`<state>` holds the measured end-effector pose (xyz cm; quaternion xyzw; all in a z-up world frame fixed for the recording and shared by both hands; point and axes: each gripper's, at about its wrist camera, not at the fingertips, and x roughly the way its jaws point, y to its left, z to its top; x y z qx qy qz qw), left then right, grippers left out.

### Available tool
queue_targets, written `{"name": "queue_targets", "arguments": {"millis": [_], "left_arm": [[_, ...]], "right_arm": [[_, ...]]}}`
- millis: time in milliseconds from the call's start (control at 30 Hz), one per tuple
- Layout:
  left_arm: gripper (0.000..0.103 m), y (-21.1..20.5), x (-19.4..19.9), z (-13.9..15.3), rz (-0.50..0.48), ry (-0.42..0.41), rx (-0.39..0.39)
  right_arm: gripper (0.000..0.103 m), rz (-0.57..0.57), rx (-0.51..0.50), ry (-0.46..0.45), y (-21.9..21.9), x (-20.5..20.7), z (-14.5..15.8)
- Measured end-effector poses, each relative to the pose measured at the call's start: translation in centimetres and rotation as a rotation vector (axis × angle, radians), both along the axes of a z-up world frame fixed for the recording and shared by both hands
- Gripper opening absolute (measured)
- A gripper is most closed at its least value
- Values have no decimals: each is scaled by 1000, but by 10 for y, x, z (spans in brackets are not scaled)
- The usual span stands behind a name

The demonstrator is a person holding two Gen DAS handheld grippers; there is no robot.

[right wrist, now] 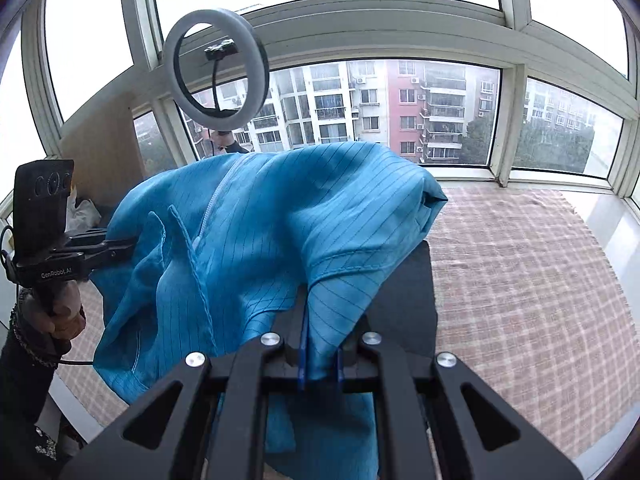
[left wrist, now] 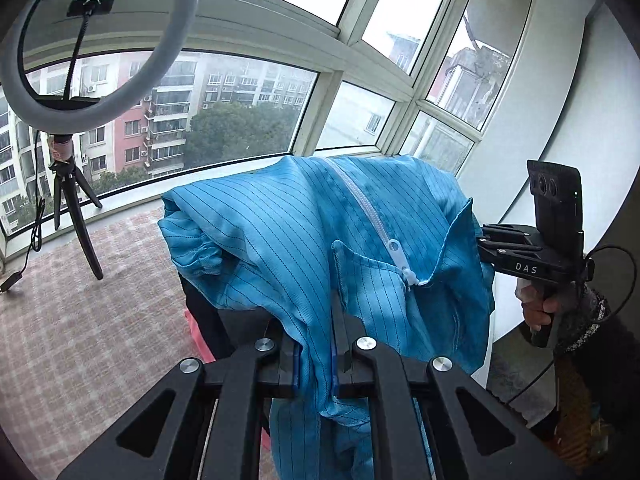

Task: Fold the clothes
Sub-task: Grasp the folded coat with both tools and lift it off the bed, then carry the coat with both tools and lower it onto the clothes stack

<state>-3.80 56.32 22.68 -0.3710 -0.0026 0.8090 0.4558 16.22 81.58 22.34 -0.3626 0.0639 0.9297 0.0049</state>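
Note:
A blue pinstriped jacket (left wrist: 288, 240) with a white zipper (left wrist: 394, 246) hangs in the air between both grippers, above the checked cloth surface. My left gripper (left wrist: 316, 364) is shut on a fold of its fabric near the collar. The right gripper (left wrist: 486, 246) shows at the far side of the garment, a hand around its handle. In the right wrist view, my right gripper (right wrist: 320, 364) is shut on the jacket (right wrist: 280, 216) at a hem, and the left gripper (right wrist: 120, 250) grips the other side. A dark garment (right wrist: 412, 300) lies below the jacket.
A ring light (left wrist: 108, 40) on a small black tripod (left wrist: 72, 200) stands on the windowsill at the left; it also appears as the ring light (right wrist: 218, 68) ahead. The pink checked cloth (right wrist: 520, 288) covers the surface. Curved windows (left wrist: 240, 112) ring the far side. A wooden board (right wrist: 100, 152) leans at the left.

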Motion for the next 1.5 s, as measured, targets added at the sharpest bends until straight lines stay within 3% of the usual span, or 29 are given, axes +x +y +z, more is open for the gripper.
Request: {"name": "queue_targets", "arguments": {"millis": [100, 133, 167, 200, 267, 367, 467, 600, 667, 800, 900, 933, 1067, 1233, 1300, 1400, 1500], "left_arm": [[16, 22, -23, -46, 11, -61, -83], [25, 23, -32, -65, 40, -121, -131], [26, 24, -41, -84, 66, -182, -172], [27, 17, -45, -90, 74, -238, -152], [30, -1, -45, -80, 95, -266, -117], [37, -28, -33, -44, 141, -157, -153], [37, -43, -29, -5, 185, -46, -133], [37, 1, -47, 16, 157, 49, -126], [37, 27, -54, 9, 125, 77, -132], [39, 56, -78, -47, 121, 86, -294], [39, 34, -96, -71, 135, -50, -232], [39, 28, -95, -66, 147, -50, -222], [35, 13, -74, -35, 149, 20, -236], [38, 5, -15, -14, 61, 100, -221], [40, 9, -1, -29, 18, 96, -264], [40, 6, 4, -60, 30, 70, -392], [40, -19, 12, -68, 67, 22, -413]], "right_arm": [[9, 12, 22, -61, 31, -18, -25], [9, 7, 15, -96, 43, -25, -39], [11, -7, 10, -134, 54, -30, -54], [12, -26, 7, -174, 64, -34, -70], [21, -26, -43, -207, 77, -32, -82], [24, -29, -80, -163, 90, -14, -71], [24, -68, -65, -65, 94, -3, -46], [24, -119, -29, 81, 87, -8, -13], [24, -103, -31, 74, 80, -35, -19], [24, -79, -56, 1, 84, -75, -59], [24, -57, -93, -62, 99, -87, -94], [24, -50, -106, -83, 103, -90, -105], [24, -90, -211, -17, 124, -66, -79], [24, -66, -110, 44, 93, -16, -45], [24, -36, -87, 28, 74, -4, -49], [30, -20, -46, -53, 55, 9, -75], [33, -63, -28, -95, 58, 40, -87]]}}
